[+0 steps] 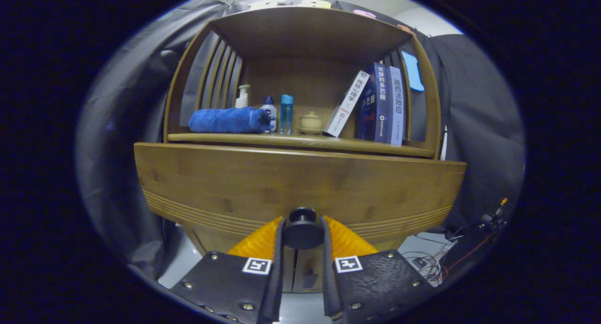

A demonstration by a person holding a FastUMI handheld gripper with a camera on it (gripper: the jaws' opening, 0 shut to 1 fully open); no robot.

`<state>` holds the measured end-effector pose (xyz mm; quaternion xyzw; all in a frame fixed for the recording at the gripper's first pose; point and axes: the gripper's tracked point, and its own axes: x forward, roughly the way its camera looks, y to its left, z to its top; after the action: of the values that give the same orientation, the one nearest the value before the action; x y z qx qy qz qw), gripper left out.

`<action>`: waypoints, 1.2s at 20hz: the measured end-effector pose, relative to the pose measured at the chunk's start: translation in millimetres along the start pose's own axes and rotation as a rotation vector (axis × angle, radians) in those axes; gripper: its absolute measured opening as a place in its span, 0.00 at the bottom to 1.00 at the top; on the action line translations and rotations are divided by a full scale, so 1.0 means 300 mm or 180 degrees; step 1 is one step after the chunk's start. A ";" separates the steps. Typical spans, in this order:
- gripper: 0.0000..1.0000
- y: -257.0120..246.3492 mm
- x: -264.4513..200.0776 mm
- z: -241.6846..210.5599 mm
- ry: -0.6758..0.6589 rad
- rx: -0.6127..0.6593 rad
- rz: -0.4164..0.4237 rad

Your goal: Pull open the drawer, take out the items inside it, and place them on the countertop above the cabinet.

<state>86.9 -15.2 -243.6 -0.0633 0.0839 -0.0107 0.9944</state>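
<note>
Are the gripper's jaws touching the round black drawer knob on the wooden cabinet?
Touching. In the gripper view the gripper has both jaws pressed against the sides of the round black drawer knob, with no gap on either side; the wooden drawer front looks shut.

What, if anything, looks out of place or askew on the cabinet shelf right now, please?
Only one thing: the white book leans at a slant against the two upright dark books, not standing straight. The rolled blue towel, bottles and small lidded cup sit tidily. The gripper has both fingers closed on the drawer knob.
</note>
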 end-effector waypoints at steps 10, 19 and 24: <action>0.35 -0.003 -0.239 -0.054 -0.0028 0.0130 0.0063; 0.28 0.006 -0.369 -0.097 0.0057 0.0056 0.0028; 0.28 0.017 -0.447 -0.126 0.0096 -0.0048 -0.0030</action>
<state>-51.6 -10.5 -259.0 -0.0711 0.0987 -0.0157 0.9925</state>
